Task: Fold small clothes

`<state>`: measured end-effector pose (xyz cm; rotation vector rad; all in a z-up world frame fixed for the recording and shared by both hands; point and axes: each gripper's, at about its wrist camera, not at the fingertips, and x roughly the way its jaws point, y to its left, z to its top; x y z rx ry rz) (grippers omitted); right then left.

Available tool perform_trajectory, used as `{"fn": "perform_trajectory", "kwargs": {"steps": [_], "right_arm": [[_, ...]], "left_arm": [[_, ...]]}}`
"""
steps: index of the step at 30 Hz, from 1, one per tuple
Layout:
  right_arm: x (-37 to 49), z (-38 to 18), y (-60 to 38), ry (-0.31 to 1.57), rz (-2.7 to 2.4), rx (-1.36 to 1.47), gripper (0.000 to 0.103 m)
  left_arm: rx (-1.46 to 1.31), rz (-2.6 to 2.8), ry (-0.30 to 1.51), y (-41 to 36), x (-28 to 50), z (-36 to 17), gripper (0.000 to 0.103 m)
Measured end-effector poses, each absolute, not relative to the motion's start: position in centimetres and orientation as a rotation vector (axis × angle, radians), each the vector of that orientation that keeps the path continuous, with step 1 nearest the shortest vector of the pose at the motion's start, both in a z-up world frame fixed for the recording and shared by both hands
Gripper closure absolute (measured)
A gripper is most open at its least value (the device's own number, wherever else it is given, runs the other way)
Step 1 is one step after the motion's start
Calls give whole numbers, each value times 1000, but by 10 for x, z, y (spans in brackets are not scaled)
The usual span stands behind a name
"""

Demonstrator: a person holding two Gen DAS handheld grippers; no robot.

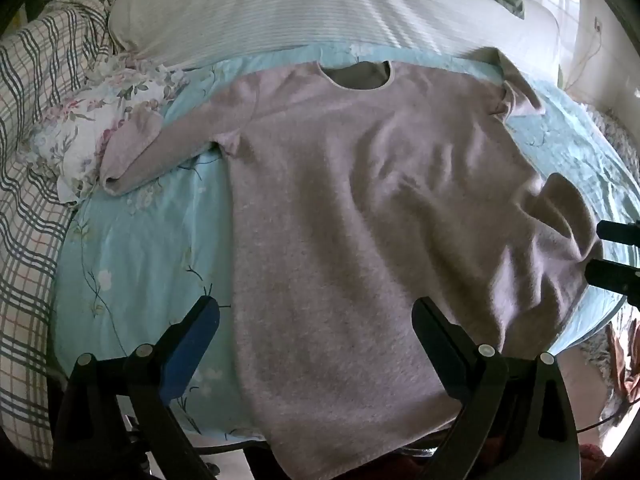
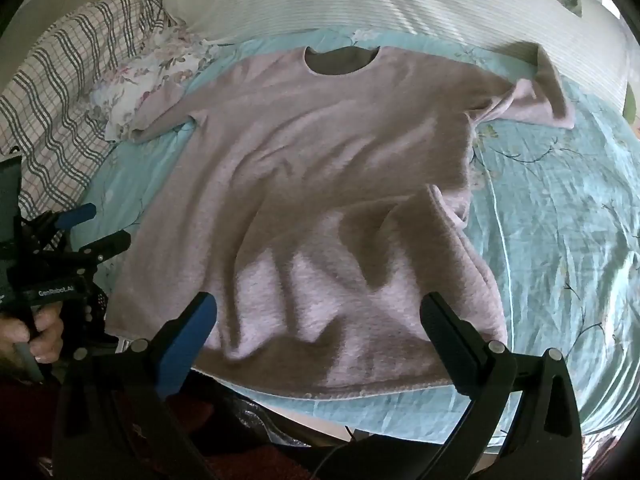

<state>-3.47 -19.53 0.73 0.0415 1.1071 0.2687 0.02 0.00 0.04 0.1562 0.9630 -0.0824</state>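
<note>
Hovering with jaws spread wide and empty: left gripper [image 1: 316, 320] and right gripper [image 2: 318, 316], over the hem of the fluffy pale-pink short-sleeved top [image 2: 320, 168]. Lying spread flat on the floral light-blue bedsheet [image 2: 560, 220], neckline farthest, likely awaiting folding.
</note>
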Motion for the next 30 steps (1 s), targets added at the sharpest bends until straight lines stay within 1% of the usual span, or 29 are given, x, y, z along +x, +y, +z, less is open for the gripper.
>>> {"fn": "perform_trajectory", "kwargs": {"steps": [30], "right_arm": [[-38,1,-189,1101,290,59,2]], "left_arm": [[147,-90,962,4,-1,1,5]]}}
